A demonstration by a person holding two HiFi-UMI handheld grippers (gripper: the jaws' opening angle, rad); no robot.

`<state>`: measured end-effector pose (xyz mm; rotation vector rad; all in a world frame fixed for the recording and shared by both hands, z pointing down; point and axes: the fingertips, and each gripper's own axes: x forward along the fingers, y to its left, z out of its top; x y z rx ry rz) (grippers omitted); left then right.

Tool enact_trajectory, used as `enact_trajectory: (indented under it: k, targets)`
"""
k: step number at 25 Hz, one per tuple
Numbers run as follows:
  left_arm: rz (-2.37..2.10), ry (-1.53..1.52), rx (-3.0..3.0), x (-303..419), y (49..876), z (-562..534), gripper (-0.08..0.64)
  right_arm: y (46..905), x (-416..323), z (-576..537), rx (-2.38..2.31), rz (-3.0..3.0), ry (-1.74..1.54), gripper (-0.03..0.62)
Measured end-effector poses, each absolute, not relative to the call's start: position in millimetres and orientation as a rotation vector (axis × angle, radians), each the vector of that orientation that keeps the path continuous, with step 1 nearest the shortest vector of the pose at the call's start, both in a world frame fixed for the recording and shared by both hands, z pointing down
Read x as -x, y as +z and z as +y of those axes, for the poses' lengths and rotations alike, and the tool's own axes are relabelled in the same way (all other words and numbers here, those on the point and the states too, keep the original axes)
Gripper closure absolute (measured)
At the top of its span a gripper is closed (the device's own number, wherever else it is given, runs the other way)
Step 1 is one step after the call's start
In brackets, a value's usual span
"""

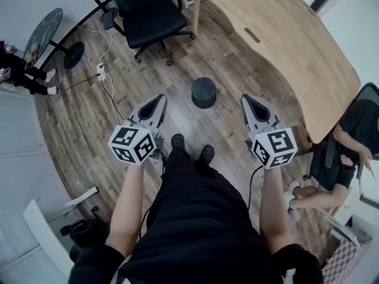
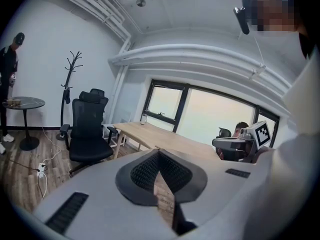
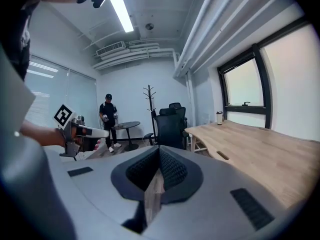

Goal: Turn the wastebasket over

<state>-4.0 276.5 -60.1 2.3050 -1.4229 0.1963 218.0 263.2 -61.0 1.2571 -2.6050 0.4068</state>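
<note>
The wastebasket (image 1: 203, 92) is a small dark round bin standing on the wooden floor, ahead of the person's feet. Which end faces up I cannot tell. My left gripper (image 1: 160, 99) hovers to its left and nearer to me, jaws shut and empty. My right gripper (image 1: 246, 100) hangs to its right, also shut with nothing held. Both stay apart from the bin. In the left gripper view the closed pads (image 2: 150, 171) meet at a point, and the right gripper (image 2: 239, 140) shows beyond. In the right gripper view the pads (image 3: 170, 169) are closed too. The bin is hidden in both gripper views.
A black office chair (image 1: 148, 13) stands beyond the bin. A curved wooden desk (image 1: 284, 40) runs along the right. A power strip with cables (image 1: 100, 71) lies on the floor at left, near a round side table (image 1: 42, 29). A person sits at right (image 1: 349, 141).
</note>
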Motion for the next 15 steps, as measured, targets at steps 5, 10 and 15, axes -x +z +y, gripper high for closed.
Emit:
enact_trajectory:
  k: [5,10,15]
  targets:
    - [-1.413,0.202,-2.291,3,-53,278,0.545,-51,-218,267,-1.242,-2.569,0.442,0.560]
    - [-1.391,0.200,-2.267,4,-41,271,0.545,-39,-218,263,-1.234,-2.519,0.482,0.560]
    - [-1.377,0.194,-2.244,13,-30,257,0.545,-28,-210,247,-1.227,-2.486,0.509,0.560]
